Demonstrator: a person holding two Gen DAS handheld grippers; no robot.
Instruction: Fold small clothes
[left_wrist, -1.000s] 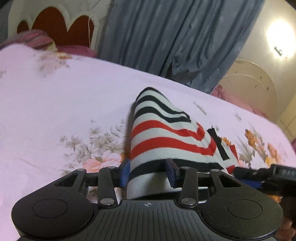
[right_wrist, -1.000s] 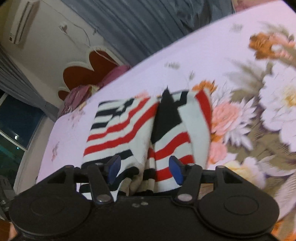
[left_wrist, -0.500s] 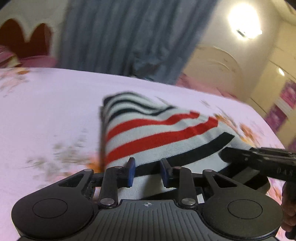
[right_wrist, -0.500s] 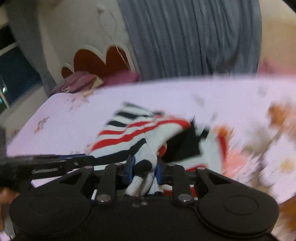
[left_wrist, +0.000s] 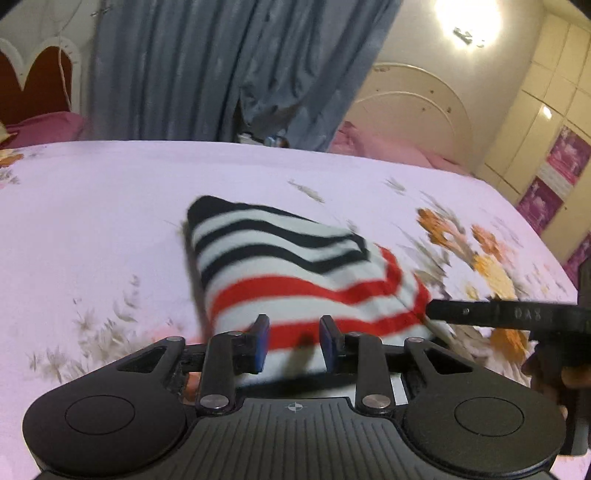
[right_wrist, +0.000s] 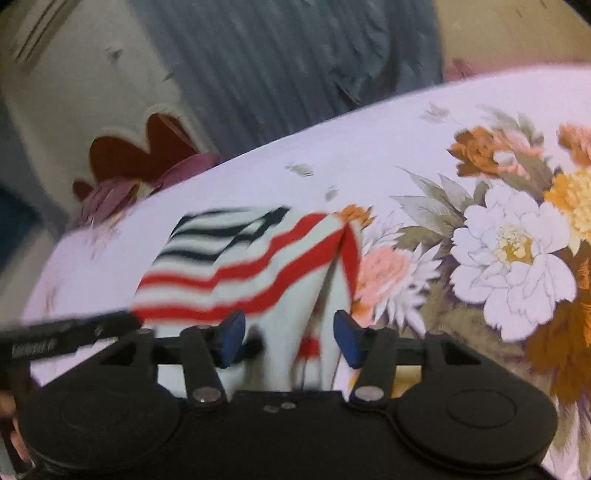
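Bed with a pink floral sheet (left_wrist: 110, 206), grey curtains behind; a striped garment mid-fold.

Left wrist view: the striped garment (left_wrist: 295, 266) now lies flatter and more spread than a second ago, when it stood peaked; the fold looks laid down. The left gripper (left_wrist: 293, 341) has narrowed its jaws, cloth lying between them, but whether the pads pinch it I cannot tell. Right wrist view: the right gripper (right_wrist: 290, 338), clamped on a bunched edge half a second ago, is opening, pads clear of the garment (right_wrist: 251, 266) lying just ahead and between them, which suggests a release.
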